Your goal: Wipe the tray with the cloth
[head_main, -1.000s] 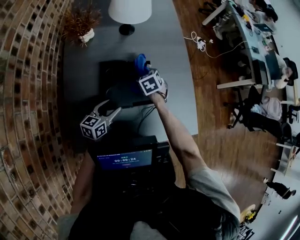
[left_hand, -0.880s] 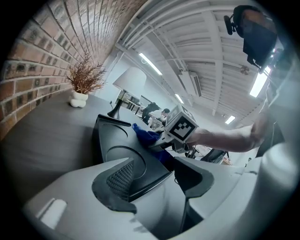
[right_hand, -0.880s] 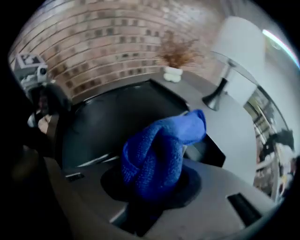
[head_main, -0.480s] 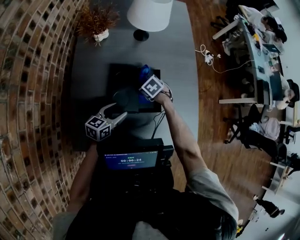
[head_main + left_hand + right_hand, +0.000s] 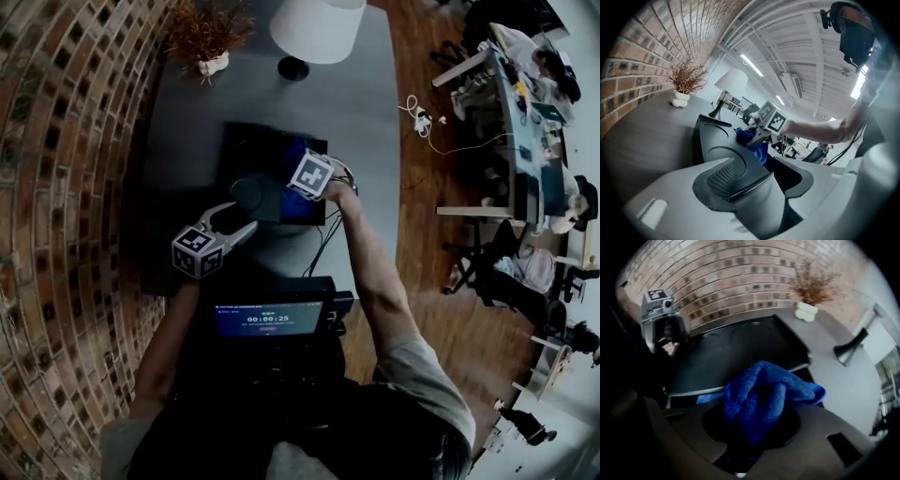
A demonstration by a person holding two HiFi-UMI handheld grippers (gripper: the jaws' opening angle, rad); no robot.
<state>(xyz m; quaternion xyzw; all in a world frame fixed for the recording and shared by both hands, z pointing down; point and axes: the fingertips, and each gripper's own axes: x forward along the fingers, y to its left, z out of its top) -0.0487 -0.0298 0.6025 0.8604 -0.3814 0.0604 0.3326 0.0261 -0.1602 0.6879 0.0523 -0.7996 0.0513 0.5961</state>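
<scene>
Your right gripper point(image 5: 751, 439) pinched the bunched blue microfibre cloth point(image 5: 764, 385) tightly, over the right side of the dark rectangular plastic tray point(image 5: 251, 150). The tray lay at upper centre-left of the head view on the grey table point(image 5: 361, 103). Your left gripper's point(image 5: 234, 217) fingers were closing, still slightly spread around the tray's near corner.

We see the cloth point(image 5: 759, 394) as blue, nubby microfibre, soft and matt. The tray point(image 5: 740, 350) looks like dark, smooth plastic with a dull sheen. The right tool point(image 5: 752, 432) has smooth, matt grey plastic. The surface point(image 5: 366, 94) is grey, smooth and matt. The wall point(image 5: 66, 187) is rough brick, and the floor point(image 5: 441, 253) is wood with a slight gloss.
</scene>
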